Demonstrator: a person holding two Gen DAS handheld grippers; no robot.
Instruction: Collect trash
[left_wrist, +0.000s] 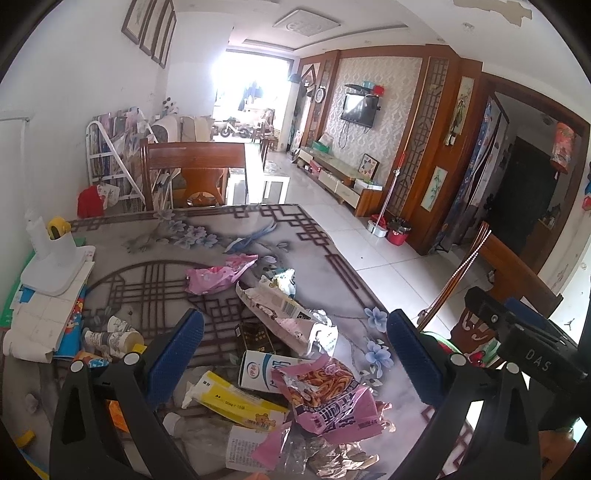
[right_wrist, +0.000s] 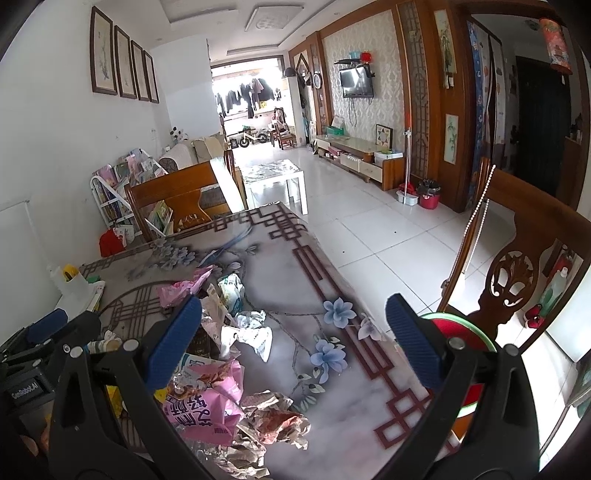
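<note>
The left gripper (left_wrist: 295, 354) hangs over the table (left_wrist: 155, 240) with its blue pads (left_wrist: 173, 354) spread wide and nothing between them. The right gripper (right_wrist: 293, 343) is likewise released, its pads (right_wrist: 173, 343) wide apart and empty, over the table's right edge.

The trash lies in a loose heap on the table. Nearest, under the left gripper, is a pink snack wrapper (left_wrist: 325, 398), touching a yellow box (left_wrist: 236, 402) on its left and a white carton (left_wrist: 258, 369) just behind it. Crumpled brown paper (right_wrist: 273, 417) sits by the wrapper's near right side. Beyond the carton lies a torn paper bag (left_wrist: 280, 310), and farther still a pink bag (left_wrist: 218, 275). Left of the heap, paper cups (left_wrist: 114, 336) lie on their sides. At the table's far left stands a white stand (left_wrist: 51, 258). Behind the table's far edge is a chair (left_wrist: 192, 170); another chair (right_wrist: 517, 266) stands off its right side.
</note>
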